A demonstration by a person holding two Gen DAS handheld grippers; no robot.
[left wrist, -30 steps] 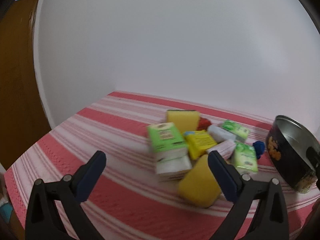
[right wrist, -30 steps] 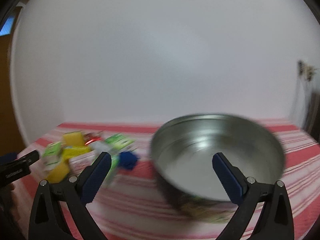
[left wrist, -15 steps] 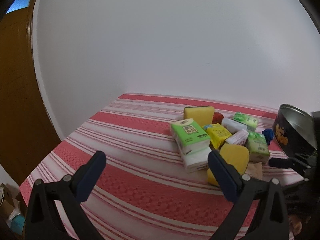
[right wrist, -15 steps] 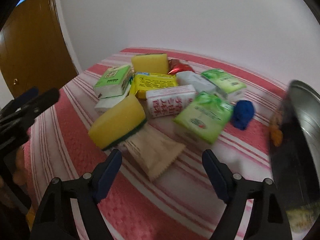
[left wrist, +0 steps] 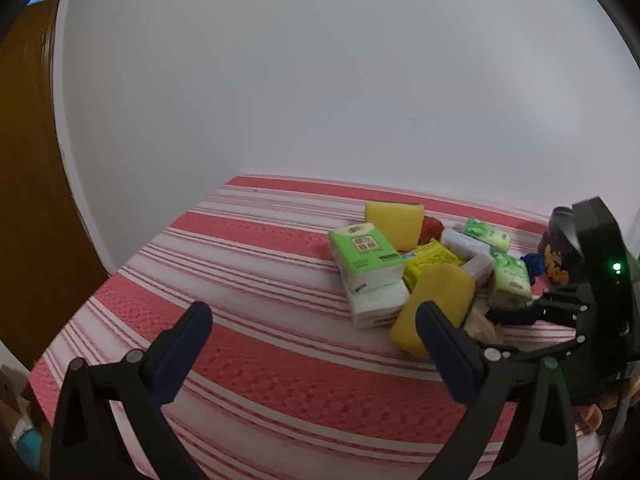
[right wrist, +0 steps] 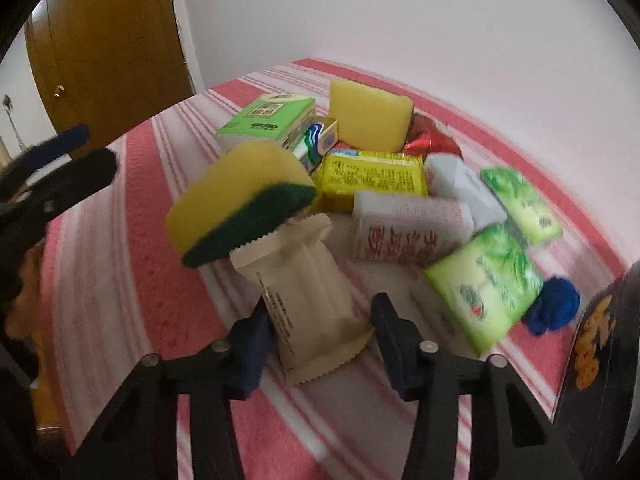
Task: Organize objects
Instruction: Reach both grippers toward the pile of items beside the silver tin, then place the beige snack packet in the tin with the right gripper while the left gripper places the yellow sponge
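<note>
Two tools are in play: the right tool (right wrist: 322, 330), jaws narrowed astride the beige sachet (right wrist: 308, 300) at the heap's 6 o'clock edge, must next clamp it (left tool (left wrist: 312, 334) gapes wide, empty).

Tablecloth (right wrist: 120, 264): woven cloth, red and white stripes, bumpy matt texture.
Beige packet (right wrist: 308, 300): matt, paper-like wrapper with crimped, zigzag-cut ends, lying on the tablecloth.
Sponge (right wrist: 240, 196): porous yellow foam with a rough dark green scouring layer, resting on the beige packet's far end.
Second sponge (right wrist: 370, 114): matt yellow foam, beyond the beige packet.
Green tissue pack (right wrist: 486, 288): glossy plastic film, right of the beige packet.
Red wrapper (right wrist: 432, 142): shiny crinkled foil, far side of the pile.
Tin (right wrist: 600, 344): smooth, glossy printed black wall, far right of the beige packet.
Door (right wrist: 108, 40): smooth brown wood.
</note>
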